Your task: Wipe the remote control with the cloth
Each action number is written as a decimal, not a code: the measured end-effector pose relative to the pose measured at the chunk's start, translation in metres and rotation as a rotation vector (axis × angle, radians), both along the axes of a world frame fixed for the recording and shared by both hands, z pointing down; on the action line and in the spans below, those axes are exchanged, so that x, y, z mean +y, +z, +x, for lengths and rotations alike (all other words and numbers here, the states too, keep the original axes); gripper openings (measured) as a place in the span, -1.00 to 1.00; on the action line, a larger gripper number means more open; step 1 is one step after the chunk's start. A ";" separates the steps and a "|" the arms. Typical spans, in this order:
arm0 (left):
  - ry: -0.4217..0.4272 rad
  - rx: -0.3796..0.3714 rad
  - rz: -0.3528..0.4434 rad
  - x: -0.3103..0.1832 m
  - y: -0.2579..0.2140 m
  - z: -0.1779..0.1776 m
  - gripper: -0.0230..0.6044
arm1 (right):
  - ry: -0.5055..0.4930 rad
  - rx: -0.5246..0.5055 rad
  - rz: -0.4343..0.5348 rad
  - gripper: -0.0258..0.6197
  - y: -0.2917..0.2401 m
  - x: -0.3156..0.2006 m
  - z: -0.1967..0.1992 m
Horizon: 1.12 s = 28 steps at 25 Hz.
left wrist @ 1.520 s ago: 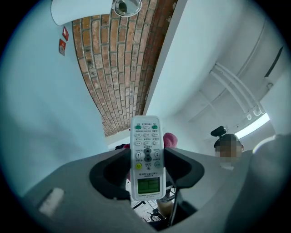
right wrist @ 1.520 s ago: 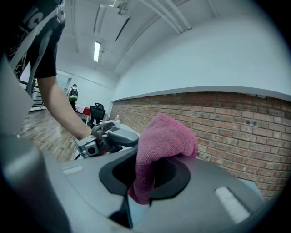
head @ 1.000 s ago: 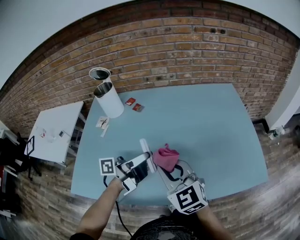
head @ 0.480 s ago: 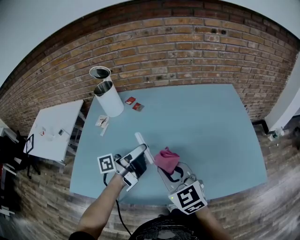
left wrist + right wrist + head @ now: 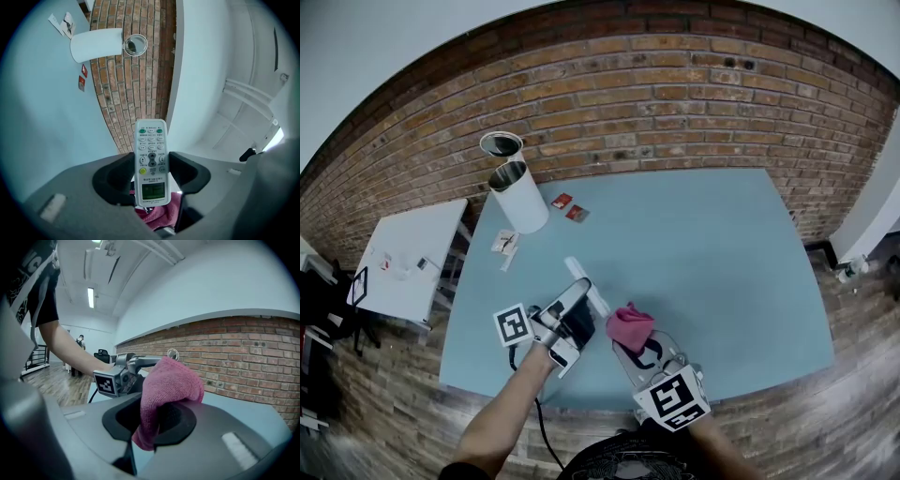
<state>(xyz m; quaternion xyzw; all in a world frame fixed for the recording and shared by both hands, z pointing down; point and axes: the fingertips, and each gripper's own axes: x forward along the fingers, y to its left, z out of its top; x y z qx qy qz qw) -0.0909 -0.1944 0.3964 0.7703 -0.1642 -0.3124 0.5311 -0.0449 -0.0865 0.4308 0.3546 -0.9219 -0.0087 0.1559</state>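
My left gripper (image 5: 581,307) is shut on a white remote control (image 5: 586,286), held above the blue table (image 5: 712,244) with its far end pointing up and away. In the left gripper view the remote control (image 5: 151,161) shows its buttons and small screen between the jaws, with pink cloth (image 5: 157,213) just below. My right gripper (image 5: 639,349) is shut on that pink cloth (image 5: 630,325), which bunches up beside the remote's near end. The right gripper view shows the cloth (image 5: 165,392) draped over the jaws and the left gripper (image 5: 124,373) just behind it.
A white cylinder bin (image 5: 517,197) and a round lid (image 5: 499,144) stand at the table's far left by the brick wall. Two red packets (image 5: 568,208) and paper scraps (image 5: 505,246) lie near it. A white side table (image 5: 408,262) stands left of the blue table.
The left gripper has tipped the remote's far end upward and shifted slightly up the picture. The right gripper has sunk a little and brought the cloth closer to the remote's near end.
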 end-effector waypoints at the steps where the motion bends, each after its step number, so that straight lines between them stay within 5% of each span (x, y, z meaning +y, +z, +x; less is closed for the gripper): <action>1: -0.010 0.003 -0.005 -0.001 0.000 -0.001 -0.19 | -0.003 0.004 -0.004 -0.73 0.001 0.000 -0.001; 5: -0.034 0.000 -0.010 -0.002 0.000 -0.003 -0.19 | -0.011 0.012 -0.021 -0.73 0.006 0.003 -0.004; 10: -0.021 -0.124 -0.001 0.000 0.010 -0.001 -0.19 | -0.015 -0.040 0.007 -0.73 -0.015 0.000 -0.004; 28: 0.074 -0.368 0.038 0.015 0.036 0.017 -0.19 | 0.034 -0.137 0.007 -0.73 -0.047 -0.004 0.008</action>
